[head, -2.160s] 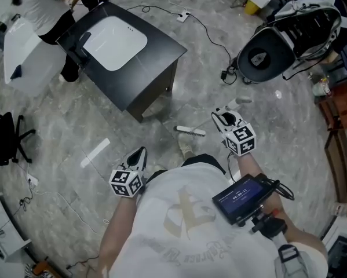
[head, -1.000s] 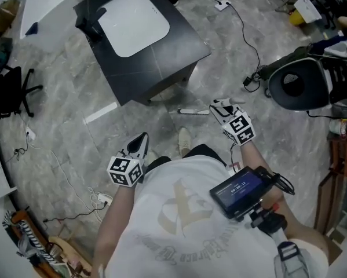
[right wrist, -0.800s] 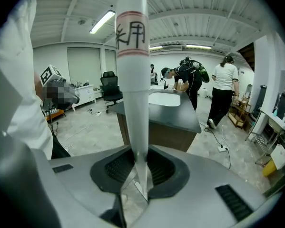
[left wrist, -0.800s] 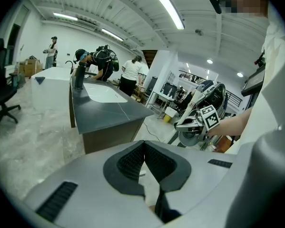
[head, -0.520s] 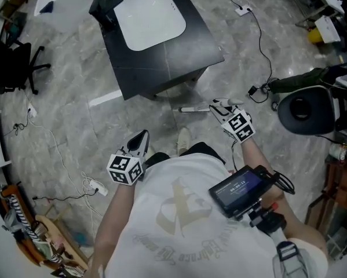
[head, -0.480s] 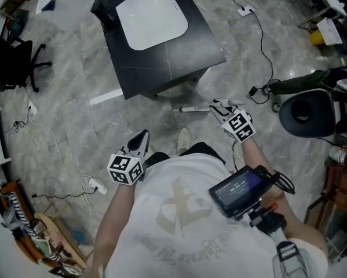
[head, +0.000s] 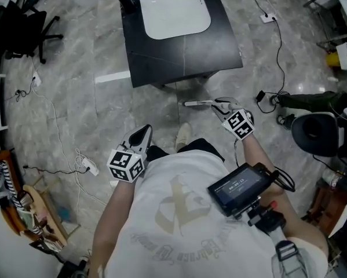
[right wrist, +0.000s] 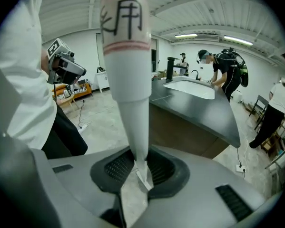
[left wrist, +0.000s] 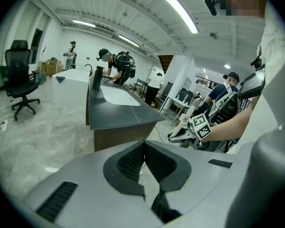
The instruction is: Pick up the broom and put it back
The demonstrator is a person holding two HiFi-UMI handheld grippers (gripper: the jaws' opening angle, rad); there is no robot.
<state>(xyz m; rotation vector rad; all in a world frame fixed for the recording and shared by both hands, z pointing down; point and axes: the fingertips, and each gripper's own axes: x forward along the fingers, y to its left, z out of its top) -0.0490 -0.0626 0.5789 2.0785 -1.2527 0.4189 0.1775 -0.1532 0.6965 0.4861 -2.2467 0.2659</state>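
The broom shows only as a white tapered handle with red rings and black characters, rising from my right gripper, which is shut on its thin end. In the head view the handle lies almost level, reaching left from the right gripper toward the foot of the black table. The brush end is not in sight. My left gripper hangs by the person's left hip over the floor. Its pads meet with nothing between them.
A black table with a white inset sink stands just ahead. Cables run over the grey marble floor at left and upper right. An office chair stands at upper left and a round black device at right. Several people work behind the table.
The head view has swung, so the table now sits top centre. My right gripper has sunk and rolled with the handle in it. The left gripper has stayed in place.
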